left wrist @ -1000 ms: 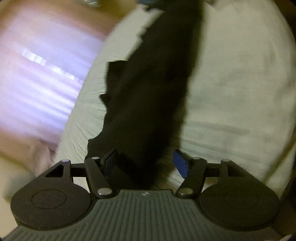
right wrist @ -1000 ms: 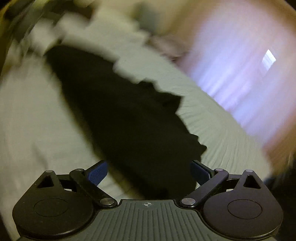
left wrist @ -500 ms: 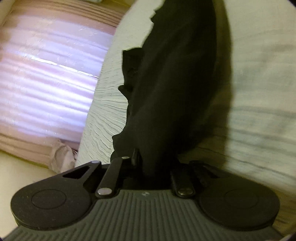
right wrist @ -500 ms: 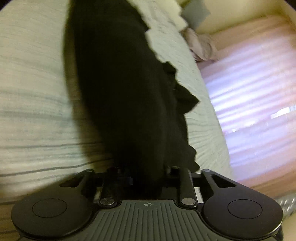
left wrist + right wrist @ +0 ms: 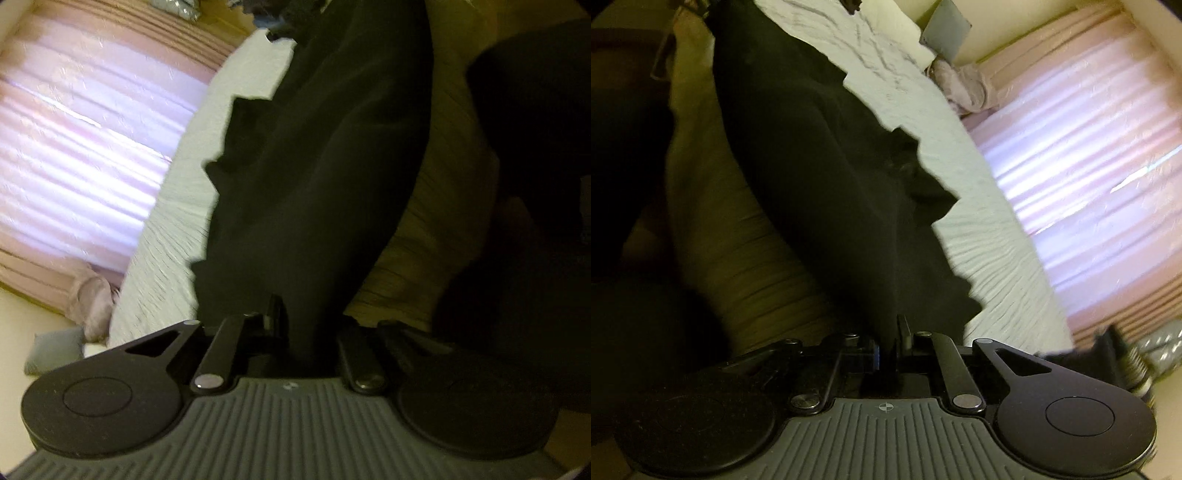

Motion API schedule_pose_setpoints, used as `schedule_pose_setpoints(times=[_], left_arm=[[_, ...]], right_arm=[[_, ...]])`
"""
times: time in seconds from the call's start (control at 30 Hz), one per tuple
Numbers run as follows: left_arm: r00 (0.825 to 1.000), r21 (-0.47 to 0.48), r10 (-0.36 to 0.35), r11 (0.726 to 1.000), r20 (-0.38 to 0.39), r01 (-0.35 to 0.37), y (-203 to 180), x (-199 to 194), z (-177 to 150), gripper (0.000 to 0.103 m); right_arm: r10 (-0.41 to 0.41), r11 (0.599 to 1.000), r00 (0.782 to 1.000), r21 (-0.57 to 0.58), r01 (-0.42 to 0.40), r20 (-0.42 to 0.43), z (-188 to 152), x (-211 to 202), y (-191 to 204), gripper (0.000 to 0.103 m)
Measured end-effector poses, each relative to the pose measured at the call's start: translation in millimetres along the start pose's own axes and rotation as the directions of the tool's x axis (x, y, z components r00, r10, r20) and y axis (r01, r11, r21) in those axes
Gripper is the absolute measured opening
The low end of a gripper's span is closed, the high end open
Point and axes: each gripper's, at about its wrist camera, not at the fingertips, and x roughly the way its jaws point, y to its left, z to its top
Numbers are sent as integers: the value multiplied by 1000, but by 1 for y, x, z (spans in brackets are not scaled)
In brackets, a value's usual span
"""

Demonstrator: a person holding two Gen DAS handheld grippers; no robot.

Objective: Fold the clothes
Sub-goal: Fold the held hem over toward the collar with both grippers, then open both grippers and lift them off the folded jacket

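The left gripper (image 5: 308,332) has its jaws drawn together on a bunched edge of the black garment (image 5: 321,166), the cloth pinched between them and rising straight out of the grip. The right gripper (image 5: 886,354) is likewise closed tight on the black garment (image 5: 827,177), with a sliver of blue pad showing beside the trapped fold.

From the left jaws the garment stretches forward and away as one broad dark panel. Its jagged edge runs along the left of the jaws, over the pale ribbed bedspread (image 5: 166,258). To the right of the jaws the bedspread lies in shadow, and further right a large dark shape fills the frame edge; what it is cannot be told.

From the right jaws the garment spreads forward and leftward, its ragged edge stepping away on the right over the bedspread (image 5: 997,258). Left of the jaws the bedding is shaded, then a dark mass closes that side.

Open bedspread lies on the outer side of each gripper, ending at the bed's curved edge. Beyond that edge hangs a pink curtain (image 5: 74,147) lit from behind, seen also to the right of the right jaws (image 5: 1089,166). A grey pillow (image 5: 945,33) lies far ahead by the wall.
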Motion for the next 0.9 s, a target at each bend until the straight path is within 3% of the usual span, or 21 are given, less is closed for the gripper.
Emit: schedule_pose_setpoints(times=[0.07, 0.1, 0.2, 0.3, 0.37, 0.47, 0.57, 0.7, 0.9], left_arm=[[1000, -38, -9, 999, -8, 9, -5, -3, -1, 19], [1000, -68, -22, 997, -6, 22, -2, -6, -2, 21], [995, -183, -93, 978, 16, 95, 18, -19, -10, 32], [986, -294, -161, 941, 46, 167, 38, -31, -19, 35], [977, -364, -203, 906, 70, 215, 52, -40, -24, 36], [966, -460, -231, 850, 112, 256, 76, -43, -30, 46], [958, -474, -260, 832, 124, 288, 96, -40, -33, 51], [942, -472, -309, 816, 132, 334, 120, -38, -37, 50], [914, -467, -380, 788, 144, 401, 158, -36, -42, 47]], right_arm=[[17, 1000, 1000, 16, -17, -15, -5, 9, 4, 9], [17, 1000, 1000, 6, -16, -21, -6, 7, 5, 20], [7, 1000, 1000, 25, -6, -30, -11, -4, 5, 82], [40, 986, 999, 164, -38, -8, -20, -28, -1, 84], [68, 947, 995, 309, -86, 68, -25, -43, -16, 84], [73, 850, 982, 505, -152, 171, -27, -48, -48, 84], [65, 741, 970, 640, -205, 235, -25, -31, -89, 84], [76, 660, 961, 709, -248, 265, -15, 15, -152, 84], [137, 633, 962, 726, -268, 235, -7, 71, -193, 84]])
